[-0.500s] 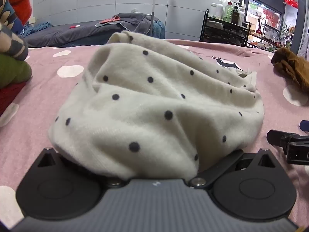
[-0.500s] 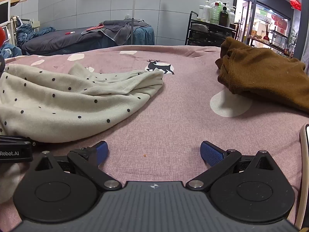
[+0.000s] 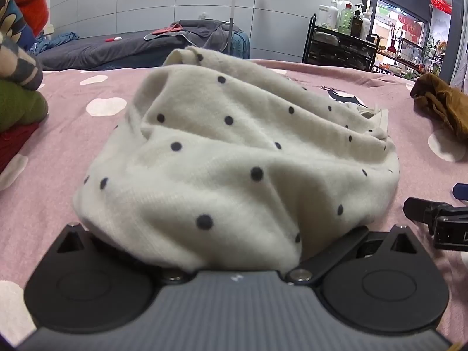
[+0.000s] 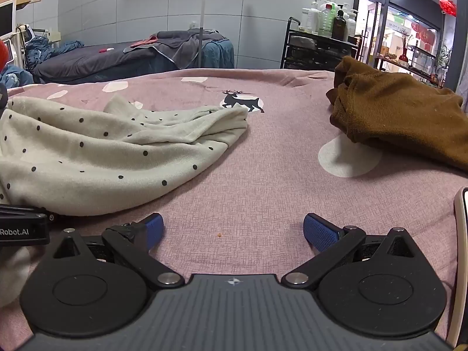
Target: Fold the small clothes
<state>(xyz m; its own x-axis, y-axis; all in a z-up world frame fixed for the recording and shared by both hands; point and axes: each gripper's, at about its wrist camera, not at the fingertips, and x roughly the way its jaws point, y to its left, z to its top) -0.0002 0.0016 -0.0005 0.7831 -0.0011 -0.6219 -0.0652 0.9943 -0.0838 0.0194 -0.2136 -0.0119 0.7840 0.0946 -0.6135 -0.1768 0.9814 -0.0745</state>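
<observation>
A cream garment with dark dots [image 3: 234,152] lies bunched on the pink sheet [image 3: 58,181], right in front of my left gripper [image 3: 231,251]. Its near fold drapes over both left fingers and hides them. The left linkage arms stand spread wide, so that gripper is open with cloth lying between the jaws. In the right wrist view the same garment [image 4: 102,152] stretches off to the left. My right gripper [image 4: 234,231] is open over bare sheet, blue pads [image 4: 318,232] wide apart, nothing between them. It sits just right of the garment's edge.
A crumpled brown garment [image 4: 403,117] lies at the right. Folded clothes are stacked at the left [image 3: 17,102]. A white object's rim [image 4: 460,234] shows at the far right edge. Beyond the sheet stand a dark bed [image 4: 131,58] and a trolley of bottles [image 4: 321,44].
</observation>
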